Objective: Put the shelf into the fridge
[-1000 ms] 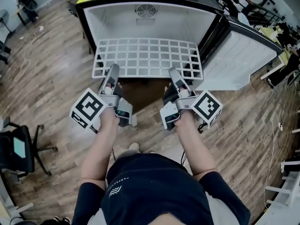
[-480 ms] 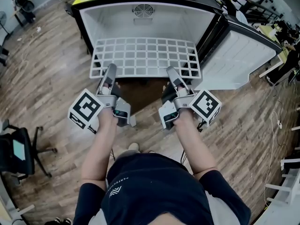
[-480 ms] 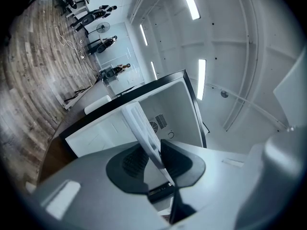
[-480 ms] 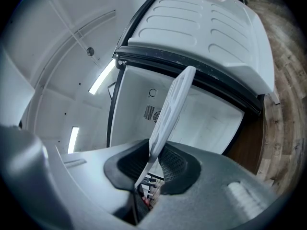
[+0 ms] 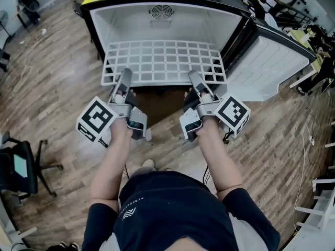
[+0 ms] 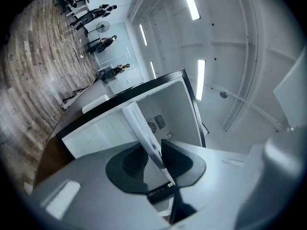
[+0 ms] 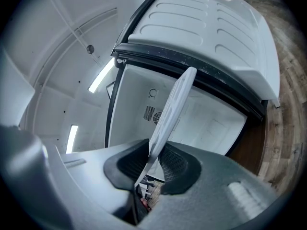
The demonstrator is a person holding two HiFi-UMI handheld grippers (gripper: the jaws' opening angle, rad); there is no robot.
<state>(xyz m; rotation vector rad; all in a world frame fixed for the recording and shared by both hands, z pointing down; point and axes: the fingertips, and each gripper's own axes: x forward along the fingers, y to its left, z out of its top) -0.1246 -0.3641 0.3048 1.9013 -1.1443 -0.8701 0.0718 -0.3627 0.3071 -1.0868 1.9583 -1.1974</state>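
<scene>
Shelf point(image 5: 165, 61) still at fridge point(image 5: 131, 22) mouth

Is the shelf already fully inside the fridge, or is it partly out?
Partly out. The shelf's rear lies inside the white cavity of the fridge, while its front edge sticks out past the opening.

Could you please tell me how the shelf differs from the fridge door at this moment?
The shelf is an open grid of square holes, while the fridge door is a solid moulded panel. The shelf lies roughly flat, partly sticking out of the fridge opening, whereas the fridge door stands swung wide open at the right. The shelf looks thin edge-on, and the fridge door is thick. Both are white.
</scene>
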